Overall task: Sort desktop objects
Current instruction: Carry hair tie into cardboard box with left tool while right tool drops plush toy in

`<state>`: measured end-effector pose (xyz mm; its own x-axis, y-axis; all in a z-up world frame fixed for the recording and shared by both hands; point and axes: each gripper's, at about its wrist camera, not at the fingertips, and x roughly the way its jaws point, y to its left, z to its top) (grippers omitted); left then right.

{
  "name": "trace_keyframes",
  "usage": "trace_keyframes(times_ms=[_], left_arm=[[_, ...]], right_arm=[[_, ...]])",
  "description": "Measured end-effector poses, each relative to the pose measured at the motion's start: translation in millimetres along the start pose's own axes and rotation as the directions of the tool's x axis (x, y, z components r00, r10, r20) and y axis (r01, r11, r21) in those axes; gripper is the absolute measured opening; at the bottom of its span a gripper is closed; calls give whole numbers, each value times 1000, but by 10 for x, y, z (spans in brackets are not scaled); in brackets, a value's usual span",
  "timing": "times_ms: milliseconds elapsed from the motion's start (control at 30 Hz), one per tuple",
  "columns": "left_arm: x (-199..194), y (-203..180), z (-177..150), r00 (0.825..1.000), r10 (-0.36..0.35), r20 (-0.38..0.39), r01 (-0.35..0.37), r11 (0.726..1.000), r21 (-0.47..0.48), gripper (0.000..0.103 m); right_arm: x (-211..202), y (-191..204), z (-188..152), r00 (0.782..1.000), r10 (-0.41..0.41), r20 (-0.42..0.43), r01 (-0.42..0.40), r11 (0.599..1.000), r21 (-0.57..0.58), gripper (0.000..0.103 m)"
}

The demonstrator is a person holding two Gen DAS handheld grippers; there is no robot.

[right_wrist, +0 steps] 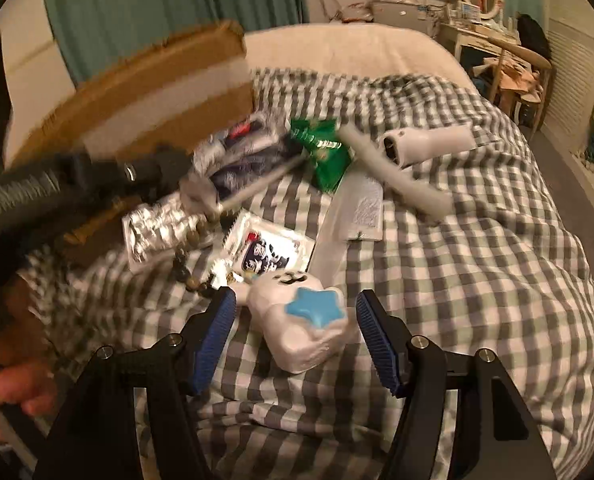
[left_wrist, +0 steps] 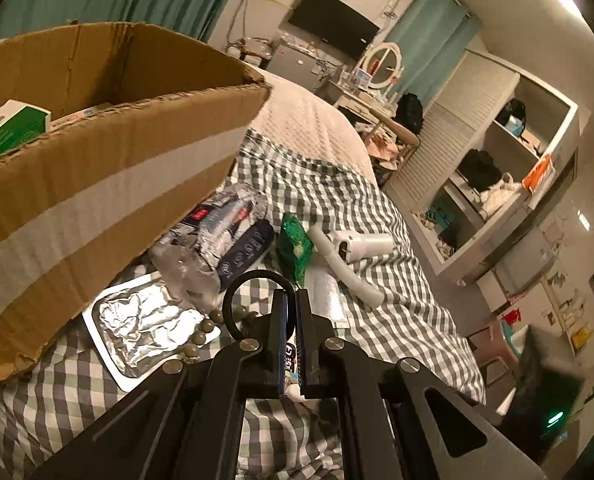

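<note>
Our right gripper [right_wrist: 293, 332] stands wide open around the white star toy [right_wrist: 301, 330], well in front of the cardboard box [right_wrist: 145, 92]. We should close squarely on its sides. Our left gripper [left_wrist: 291, 320] pinches a black ring [left_wrist: 253, 280] beside that box.

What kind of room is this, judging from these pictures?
Most likely a bedroom: a bed under a checked cover, a vanity mirror on a dressing table, and open wardrobe shelves.
</note>
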<state>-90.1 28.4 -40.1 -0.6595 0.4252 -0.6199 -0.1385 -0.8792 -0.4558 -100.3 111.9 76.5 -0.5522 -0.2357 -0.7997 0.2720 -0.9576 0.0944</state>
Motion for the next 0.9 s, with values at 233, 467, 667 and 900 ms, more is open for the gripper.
trace_keyframes(times_ms=[233, 467, 667, 900], left_arm=[[-8, -17, 10, 1000, 4, -1, -4, 1000, 10, 4], [-158, -113, 57, 1000, 1, 30, -3, 998, 63, 4], [-702, -308, 319, 986, -56, 158, 33, 989, 144, 4], [-1322, -229, 909, 961, -41, 274, 8, 993, 121, 4]], right_arm=[[38, -70, -25, 1000, 9, -2, -9, 998, 57, 55], [-398, -93, 82, 997, 0, 79, -6, 997, 77, 55], [-1049, -38, 522, 975, 16, 220, -28, 998, 54, 55], [-1403, 343, 1266, 929, 168, 329, -179, 984, 3, 55]])
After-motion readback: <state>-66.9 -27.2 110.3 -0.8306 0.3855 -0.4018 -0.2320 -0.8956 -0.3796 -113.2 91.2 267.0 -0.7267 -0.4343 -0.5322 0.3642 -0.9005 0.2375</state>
